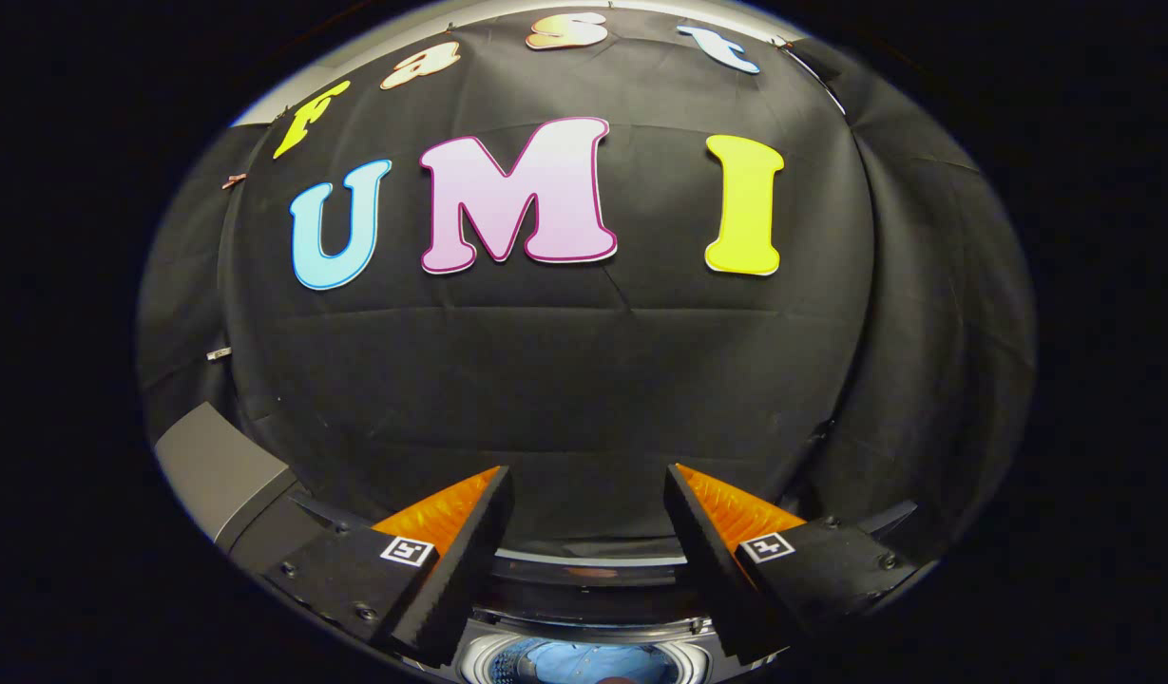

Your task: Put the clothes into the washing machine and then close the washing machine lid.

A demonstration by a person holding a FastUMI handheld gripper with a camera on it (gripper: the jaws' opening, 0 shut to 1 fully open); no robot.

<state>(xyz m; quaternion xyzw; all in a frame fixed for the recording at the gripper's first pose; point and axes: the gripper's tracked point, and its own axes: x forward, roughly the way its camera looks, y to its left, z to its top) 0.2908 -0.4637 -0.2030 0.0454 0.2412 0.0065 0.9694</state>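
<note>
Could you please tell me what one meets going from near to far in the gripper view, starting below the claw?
Clothes in the drum → washer rim → open claw, holding nothing → booth wall.

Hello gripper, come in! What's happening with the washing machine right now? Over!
Gripper open, nothing between the fingers. Washing machine just below, drum open, blue clothes inside. Grey lid up, off to one side. Nothing in the way.

Washing machine [584,568] lid open; blue clothes [584,663] inside drum (partly seen).
</note>
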